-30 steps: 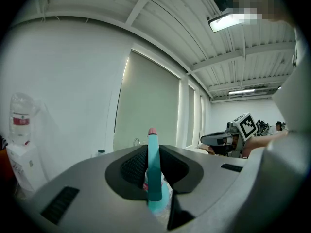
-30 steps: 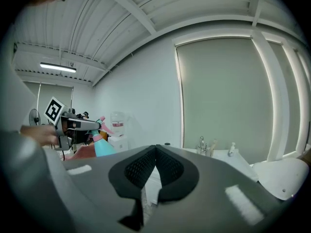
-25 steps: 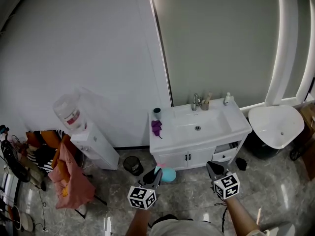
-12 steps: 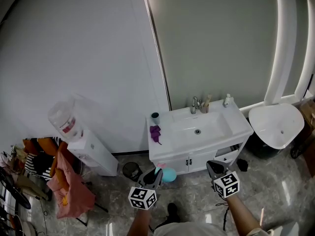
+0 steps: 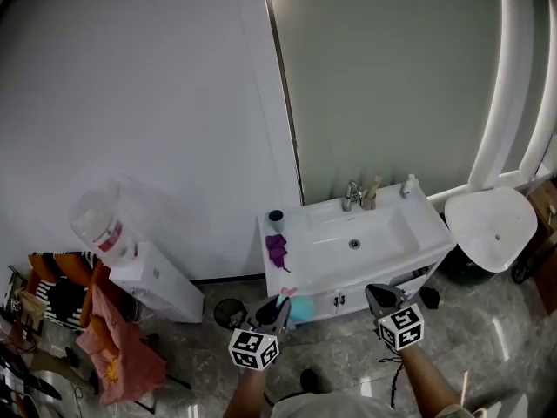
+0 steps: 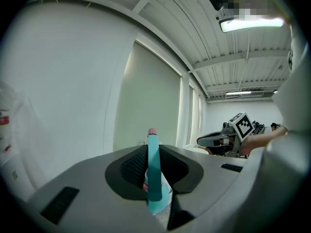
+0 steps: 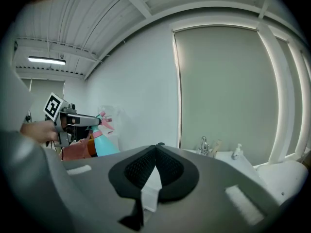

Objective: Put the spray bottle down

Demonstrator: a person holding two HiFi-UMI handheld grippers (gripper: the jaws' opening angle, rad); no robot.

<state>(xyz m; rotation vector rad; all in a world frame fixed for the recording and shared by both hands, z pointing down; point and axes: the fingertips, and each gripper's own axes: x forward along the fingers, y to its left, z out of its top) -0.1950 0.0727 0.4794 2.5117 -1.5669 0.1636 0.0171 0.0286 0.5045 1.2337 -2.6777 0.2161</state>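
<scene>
Step in hand: carry phase, set-down not yet begun. The bottle (image 5: pixel 298 308) is held by the left gripper (image 5: pixel 278 306) in the air over the floor, just short of the front edge of the counter (image 5: pixel 305 264), resting on nothing. In the left gripper view the fingers (image 6: pixel 131 166) are seen closed partway onto the teal upper part of the bottle. The pink tip shows above the fingertips and the teal body hangs below them. From the right gripper view the bottle (image 7: pixel 106 142) looks roughly upright in that grip.

The right gripper (image 5: pixel 377 293) is held alongside, well apart from the bottle. Its fingertips (image 7: pixel 146 161) meet and nothing is between them.

The left strip of the counter is taken up by a cup (image 5: pixel 276 219) and a purple cloth (image 5: pixel 277 249). The basin (image 5: pixel 355 238) fills the middle.

Next move, as judged:
- The bottle should be brought over a bare flat patch, likely the front left corner below the cloth.
- It should be lowered until the base sits flat.
- Only then should the fingers be opened and drawn straight back.

Since the bottle is held by its head, some swing or tilt at touchdown is likely. The cloth and the basin slope should be avoided.
</scene>
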